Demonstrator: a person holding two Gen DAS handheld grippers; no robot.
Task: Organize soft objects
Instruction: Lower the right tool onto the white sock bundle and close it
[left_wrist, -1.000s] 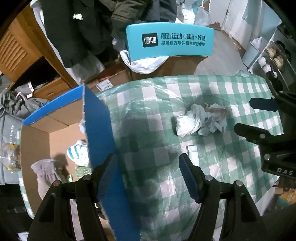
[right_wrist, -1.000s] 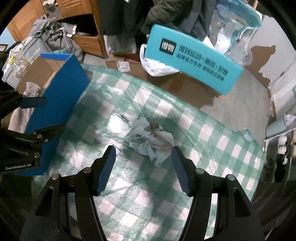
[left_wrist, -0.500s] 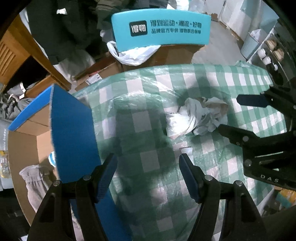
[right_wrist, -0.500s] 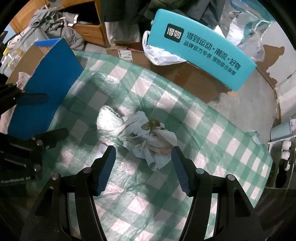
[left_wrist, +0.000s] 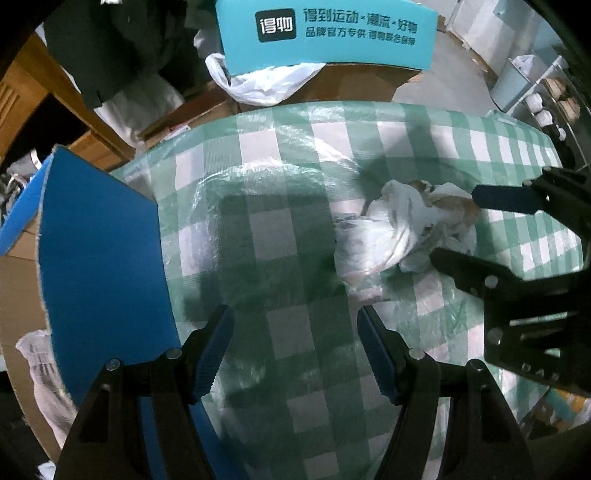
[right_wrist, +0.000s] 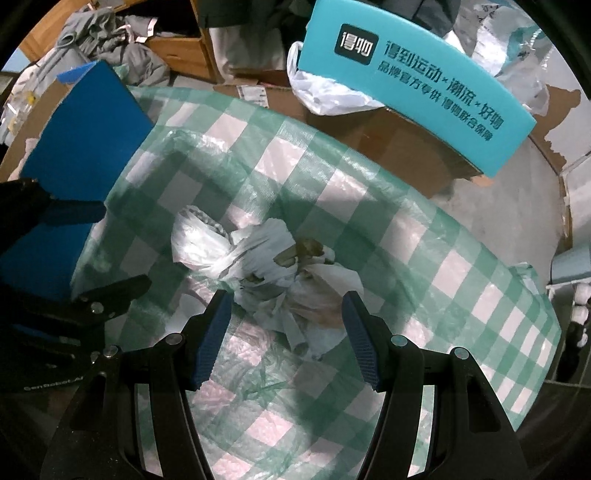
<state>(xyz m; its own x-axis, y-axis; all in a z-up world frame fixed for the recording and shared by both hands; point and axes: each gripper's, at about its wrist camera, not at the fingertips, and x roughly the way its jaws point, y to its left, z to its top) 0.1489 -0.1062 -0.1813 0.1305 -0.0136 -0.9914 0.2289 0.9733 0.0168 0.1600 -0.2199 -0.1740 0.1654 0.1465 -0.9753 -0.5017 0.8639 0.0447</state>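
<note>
**Op:** Green-and-white checked tablecloth (right_wrist: 417, 229) under a clear plastic sheet, cluttered room behind. Target is the crumpled white plastic bag bundle (right_wrist: 273, 269), brownish stuff tangled in it, lying mid-table.

**Eng:** Right tool?

**Op:** Right gripper (right_wrist: 286, 332) is spread wide, holding nothing. I see the near end of the bundle sitting between its blue pads (right_wrist: 212, 338); can't tell if either pad touches it. Left wrist view shows the same gripper (left_wrist: 461, 229) coming in from the right, one finger along each side of the bundle (left_wrist: 402, 229).

**Eng:** Left?

**Op:** Left gripper (left_wrist: 295, 350) also spread apart, empty, over bare cloth (left_wrist: 280, 155), near the bundle but off to its left. Its body shows at the left edge of the right view (right_wrist: 74, 295).

**Eng:** Drop spot?

**Op:** Cardboard box with a blue flap (left_wrist: 99, 266) at the table's left edge, well apart from the bundle. Whitish soft item (left_wrist: 37, 354) inside, partly hidden.

**Eng:** Anything else?

**Op:** Teal box lid with printed Chinese text (right_wrist: 413, 85) beyond the far edge, white plastic bag (right_wrist: 325, 92) under it, grey clothes (right_wrist: 96, 37) piled far left.
</note>
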